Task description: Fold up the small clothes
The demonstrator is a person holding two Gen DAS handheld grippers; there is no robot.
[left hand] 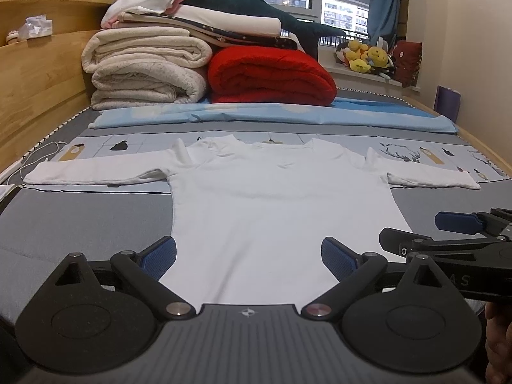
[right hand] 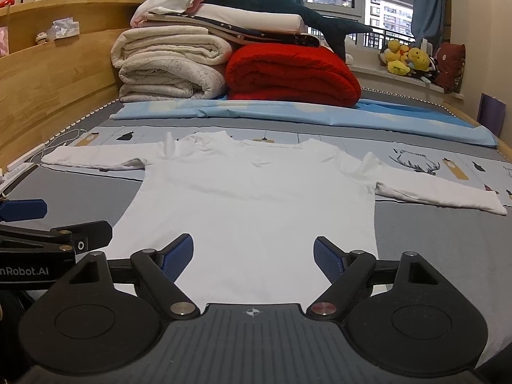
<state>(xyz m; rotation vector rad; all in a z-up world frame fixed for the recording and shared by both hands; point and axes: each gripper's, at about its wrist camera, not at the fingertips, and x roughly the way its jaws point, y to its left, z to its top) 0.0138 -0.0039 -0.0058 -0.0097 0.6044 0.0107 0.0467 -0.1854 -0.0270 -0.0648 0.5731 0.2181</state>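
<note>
A white shirt [left hand: 275,198] lies flat on the bed [left hand: 96,211], front hem toward the cameras, both long sleeves stretched out to the sides. No box, basket or other container shows in either view.

The left gripper [left hand: 249,257] stands wide over the hem, blue pads apart, holding nothing. The right gripper [right hand: 253,256] is likewise wide and empty over the same hem. Each view catches the other gripper at its edge: the right one at the right of the left view, the left one at the left of the right view.

Only the left view shows a bit of a hand [left hand: 499,345] at its lower right corner. Only the right view shows a red object on the headboard shelf [right hand: 6,1] and lettering on the other gripper's body.

Behind the shirt lie a light blue sheet [left hand: 256,115], a red quilt [left hand: 272,76], cream blankets [left hand: 144,70] with folded linen and a dark plush shark [left hand: 256,6] on top. A wooden headboard [left hand: 41,73] stands left; yellow plush toys [left hand: 364,54] sit on the windowsill, with blue curtains [left hand: 384,0] at the window.
</note>
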